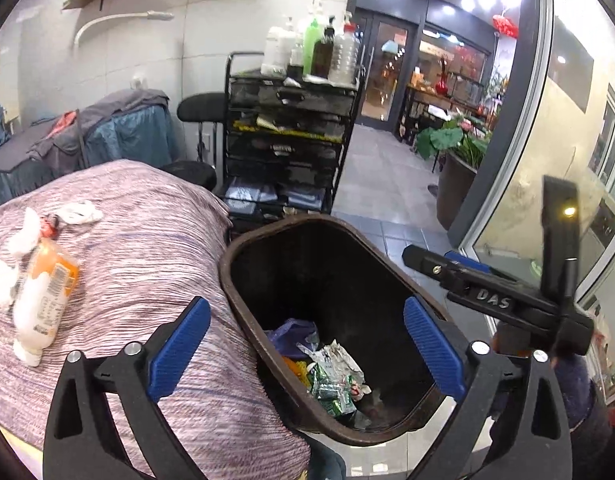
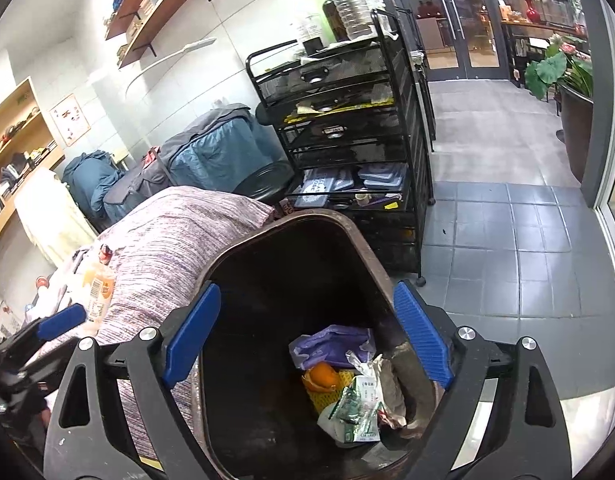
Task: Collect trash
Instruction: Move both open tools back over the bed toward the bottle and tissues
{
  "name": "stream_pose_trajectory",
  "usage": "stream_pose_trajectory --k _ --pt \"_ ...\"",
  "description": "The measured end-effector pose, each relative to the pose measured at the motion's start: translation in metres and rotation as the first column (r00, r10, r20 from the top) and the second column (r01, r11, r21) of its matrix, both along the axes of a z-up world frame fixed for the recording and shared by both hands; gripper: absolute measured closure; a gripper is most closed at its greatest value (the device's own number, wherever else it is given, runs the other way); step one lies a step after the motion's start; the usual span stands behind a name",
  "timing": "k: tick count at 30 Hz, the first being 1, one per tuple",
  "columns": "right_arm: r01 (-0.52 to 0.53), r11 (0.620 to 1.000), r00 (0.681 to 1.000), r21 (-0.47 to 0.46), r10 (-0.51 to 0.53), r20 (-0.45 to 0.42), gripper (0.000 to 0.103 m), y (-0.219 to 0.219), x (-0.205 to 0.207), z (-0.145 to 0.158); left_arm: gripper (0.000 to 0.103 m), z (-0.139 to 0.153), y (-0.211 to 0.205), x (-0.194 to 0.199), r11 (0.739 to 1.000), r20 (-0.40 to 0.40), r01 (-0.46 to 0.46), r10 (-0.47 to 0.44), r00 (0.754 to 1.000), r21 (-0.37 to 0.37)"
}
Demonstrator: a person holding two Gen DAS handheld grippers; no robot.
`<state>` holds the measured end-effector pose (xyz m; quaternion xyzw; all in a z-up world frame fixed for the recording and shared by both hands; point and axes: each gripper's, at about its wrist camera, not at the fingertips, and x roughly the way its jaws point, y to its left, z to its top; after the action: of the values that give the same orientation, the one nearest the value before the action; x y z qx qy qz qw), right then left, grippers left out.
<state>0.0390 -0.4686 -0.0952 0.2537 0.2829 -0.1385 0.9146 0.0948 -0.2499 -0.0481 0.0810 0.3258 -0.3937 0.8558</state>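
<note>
A dark brown trash bin stands beside a bed; it also shows in the right wrist view. Inside lie green wrappers, a purple bag, an orange peel and crumpled paper. My left gripper is open and empty above the bin. My right gripper is open and empty over the bin; it also shows in the left wrist view. On the striped bed cover lie an orange-and-white bottle, white tissues and a small red item.
A black mesh drawer cart with bottles on top stands behind the bin. A black stool and blue-grey covered furniture are by the wall. A potted plant and a glass wall are to the right. The floor is grey tile.
</note>
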Motion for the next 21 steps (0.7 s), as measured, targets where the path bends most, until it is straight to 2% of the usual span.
stream_pose_trajectory --k 6,12,21 --pt "-0.084 0.996 0.996 -0.002 0.084 0.009 0.014 0.023 0.013 0.004 0.006 0.012 0.027 -0.009 0.998 0.049 -0.055 0.056 0.997 -0.025" --pt "-0.17 0.985 0.985 -0.021 0.17 0.02 0.014 0.056 0.031 0.013 0.006 0.02 0.064 -0.006 0.989 0.061 -0.139 0.143 0.988 -0.057" --pt "-0.34 0.939 0.939 -0.06 0.342 0.039 0.014 0.122 0.064 0.033 0.006 0.027 0.131 0.015 0.946 0.071 -0.317 0.322 0.944 -0.073"
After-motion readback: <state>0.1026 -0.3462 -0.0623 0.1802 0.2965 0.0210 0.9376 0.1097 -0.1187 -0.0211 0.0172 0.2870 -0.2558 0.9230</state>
